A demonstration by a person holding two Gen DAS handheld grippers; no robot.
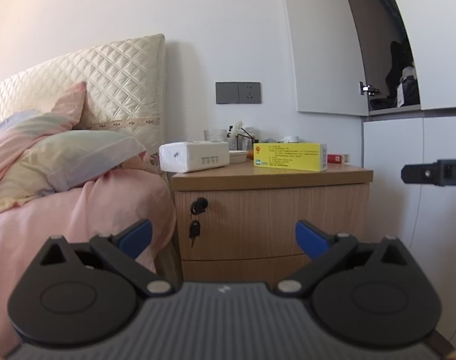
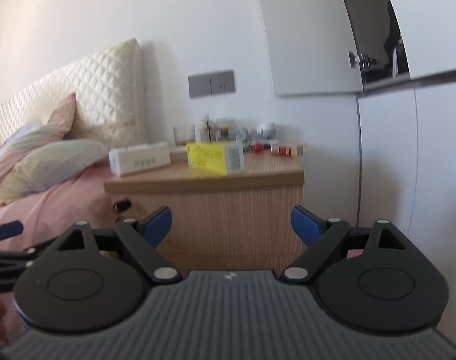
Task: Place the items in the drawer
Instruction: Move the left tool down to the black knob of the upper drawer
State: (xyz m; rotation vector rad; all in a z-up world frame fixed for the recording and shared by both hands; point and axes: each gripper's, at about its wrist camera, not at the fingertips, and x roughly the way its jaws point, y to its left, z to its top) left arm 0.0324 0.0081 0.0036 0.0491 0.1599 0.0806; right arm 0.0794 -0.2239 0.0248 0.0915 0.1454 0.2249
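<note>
A wooden nightstand (image 1: 269, 177) (image 2: 204, 180) stands beside the bed, its top drawer (image 1: 272, 219) closed, with a key (image 1: 195, 231) hanging from the lock. On top lie a yellow box (image 1: 289, 157) (image 2: 214, 157), a white tissue pack (image 1: 195, 156) (image 2: 139, 159) and a small red box (image 1: 337, 158). My left gripper (image 1: 223, 238) is open and empty, a short way in front of the drawer. My right gripper (image 2: 230, 225) is open too, holding nothing, facing the same drawer front. Part of the right gripper (image 1: 434, 172) shows at the left wrist view's right edge.
A bed with pink sheets (image 1: 78, 210) and pillows (image 1: 63, 156) lies left of the nightstand. Small bottles, a glass (image 1: 214, 135) and red items (image 2: 283, 149) crowd the back of the top. White wardrobe doors (image 1: 407, 180) stand right, one upper door ajar. A second drawer (image 1: 245, 267) sits lower.
</note>
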